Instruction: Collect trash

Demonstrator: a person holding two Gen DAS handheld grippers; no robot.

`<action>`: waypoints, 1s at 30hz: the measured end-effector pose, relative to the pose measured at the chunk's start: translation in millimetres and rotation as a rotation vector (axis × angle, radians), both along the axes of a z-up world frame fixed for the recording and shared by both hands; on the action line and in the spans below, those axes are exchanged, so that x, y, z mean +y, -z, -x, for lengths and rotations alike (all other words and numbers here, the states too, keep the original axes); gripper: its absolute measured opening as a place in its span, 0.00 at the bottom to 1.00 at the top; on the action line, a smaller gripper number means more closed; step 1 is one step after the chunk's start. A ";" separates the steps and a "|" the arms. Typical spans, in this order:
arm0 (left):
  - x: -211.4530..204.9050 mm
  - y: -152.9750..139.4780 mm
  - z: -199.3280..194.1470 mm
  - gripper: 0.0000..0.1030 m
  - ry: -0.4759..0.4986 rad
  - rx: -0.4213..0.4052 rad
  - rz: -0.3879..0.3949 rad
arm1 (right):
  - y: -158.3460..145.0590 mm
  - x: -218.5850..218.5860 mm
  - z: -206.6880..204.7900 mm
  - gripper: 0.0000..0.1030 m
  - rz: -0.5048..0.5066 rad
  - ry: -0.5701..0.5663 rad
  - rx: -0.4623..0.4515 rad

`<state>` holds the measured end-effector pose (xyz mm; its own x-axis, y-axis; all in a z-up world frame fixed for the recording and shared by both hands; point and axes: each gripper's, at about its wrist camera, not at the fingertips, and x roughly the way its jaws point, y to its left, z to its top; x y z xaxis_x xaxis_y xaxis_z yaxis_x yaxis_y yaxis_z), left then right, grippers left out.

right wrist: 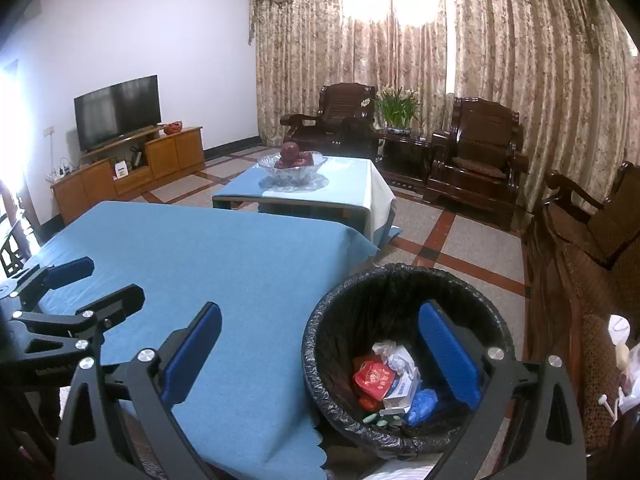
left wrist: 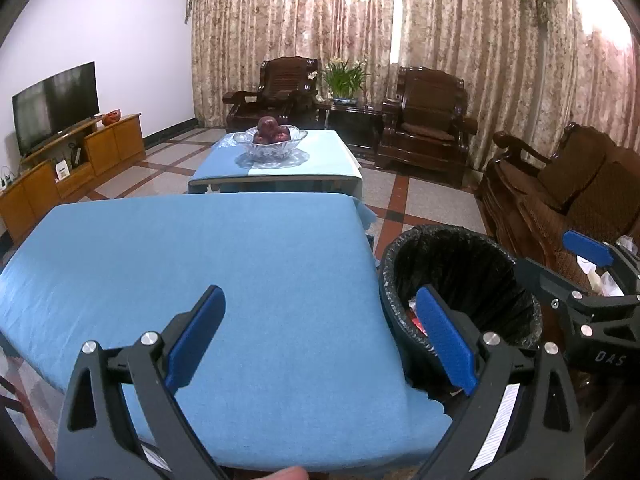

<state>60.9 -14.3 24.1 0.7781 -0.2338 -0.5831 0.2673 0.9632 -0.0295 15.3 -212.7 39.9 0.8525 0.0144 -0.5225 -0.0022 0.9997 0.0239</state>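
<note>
A round bin (right wrist: 360,276) lined with a black bag stands on the floor at the right corner of the blue-clothed table (right wrist: 200,248). Inside lie a red packet (right wrist: 372,378), crumpled white paper (right wrist: 394,354), a white box and something blue. My right gripper (right wrist: 320,308) is open and holds nothing, with its right pad over the bin's mouth. My left gripper (left wrist: 320,294) hangs open over the table (left wrist: 200,260), with nothing between its fingers. The bin (left wrist: 460,280) sits to its right, and the right gripper (left wrist: 560,262) shows beyond it. The left gripper (right wrist: 100,284) appears at the left edge of the right wrist view.
A second low table carries a glass bowl of red fruit (left wrist: 272,142) further back. Dark wooden armchairs (left wrist: 428,120) and a sofa (right wrist: 592,240) line the back and right. A TV cabinet (right wrist: 132,168) stands at the left wall. White items (right wrist: 620,340) lie on the sofa.
</note>
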 end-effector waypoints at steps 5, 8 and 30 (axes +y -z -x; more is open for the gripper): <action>0.6 -0.2 -0.3 0.91 -0.003 0.000 0.000 | -1.4 -2.2 -0.2 0.94 -0.003 -0.003 0.000; 0.7 0.4 -0.6 0.91 -0.001 0.001 0.000 | -1.4 -1.9 -1.6 0.94 -0.002 -0.005 -0.002; 4.4 -0.7 -2.6 0.91 -0.003 0.000 0.002 | -0.1 -0.1 -6.1 0.94 -0.001 -0.015 -0.002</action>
